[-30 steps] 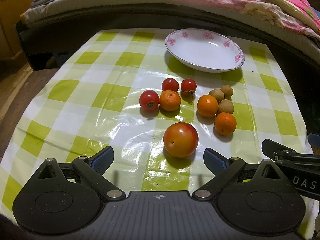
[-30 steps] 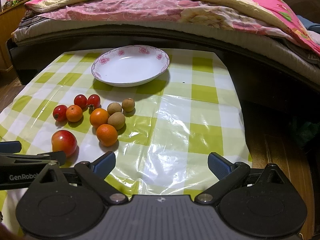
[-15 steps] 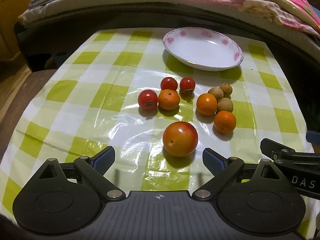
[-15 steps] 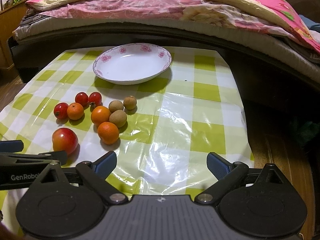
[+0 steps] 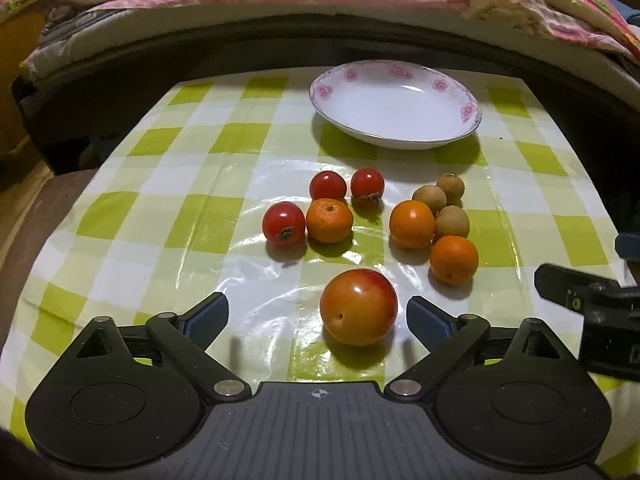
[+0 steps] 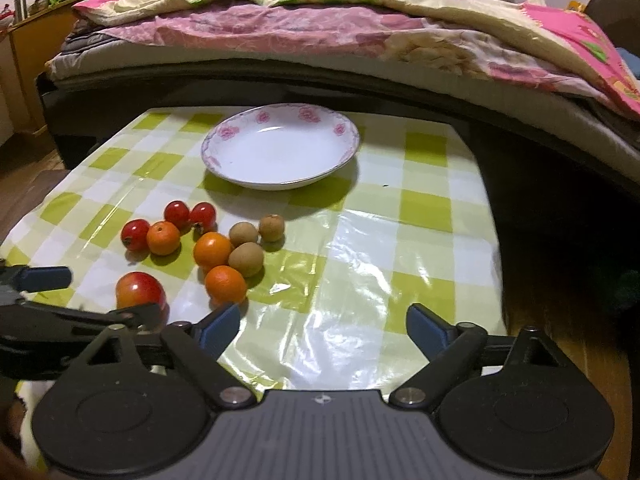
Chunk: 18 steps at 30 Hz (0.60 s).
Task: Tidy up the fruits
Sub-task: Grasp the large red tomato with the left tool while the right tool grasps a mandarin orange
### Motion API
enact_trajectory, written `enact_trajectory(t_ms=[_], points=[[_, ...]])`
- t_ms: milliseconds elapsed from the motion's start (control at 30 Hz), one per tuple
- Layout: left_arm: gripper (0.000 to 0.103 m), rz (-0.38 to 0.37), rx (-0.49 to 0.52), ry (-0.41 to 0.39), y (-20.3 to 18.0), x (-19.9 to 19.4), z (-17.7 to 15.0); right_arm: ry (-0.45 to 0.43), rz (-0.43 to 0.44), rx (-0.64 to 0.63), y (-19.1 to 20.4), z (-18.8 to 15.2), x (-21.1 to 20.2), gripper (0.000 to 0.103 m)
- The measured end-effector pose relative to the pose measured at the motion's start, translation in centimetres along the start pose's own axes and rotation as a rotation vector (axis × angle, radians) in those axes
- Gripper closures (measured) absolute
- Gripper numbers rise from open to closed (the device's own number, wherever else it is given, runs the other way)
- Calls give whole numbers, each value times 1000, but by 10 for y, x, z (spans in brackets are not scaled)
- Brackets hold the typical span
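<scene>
On the checked tablecloth, in front of the white floral plate, lie three red tomatoes and a tangerine. Right of them are two oranges and three brown longans. Nearest, well before the plate, the big apple sits between the left gripper pads, untouched, jaws wide. The right gripper is closing on nothing.
</scene>
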<state>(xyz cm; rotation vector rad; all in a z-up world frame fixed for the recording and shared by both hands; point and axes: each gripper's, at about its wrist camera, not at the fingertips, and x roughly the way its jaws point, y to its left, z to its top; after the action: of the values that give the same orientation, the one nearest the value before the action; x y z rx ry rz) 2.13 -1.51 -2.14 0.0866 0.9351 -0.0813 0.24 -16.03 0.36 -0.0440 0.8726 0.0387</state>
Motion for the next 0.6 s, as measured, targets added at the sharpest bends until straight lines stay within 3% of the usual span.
enact_trajectory(t_ms=[67,200,600], points=[[9,-3,2,3,0,3,1,8,17,-6,1,1,3,15],[30,-29,6,31,-2,13,0,21,59,-18,5,6,10,22],[45,-43,-28,31,9,20,5,53,195,-28,18,14,27,40]])
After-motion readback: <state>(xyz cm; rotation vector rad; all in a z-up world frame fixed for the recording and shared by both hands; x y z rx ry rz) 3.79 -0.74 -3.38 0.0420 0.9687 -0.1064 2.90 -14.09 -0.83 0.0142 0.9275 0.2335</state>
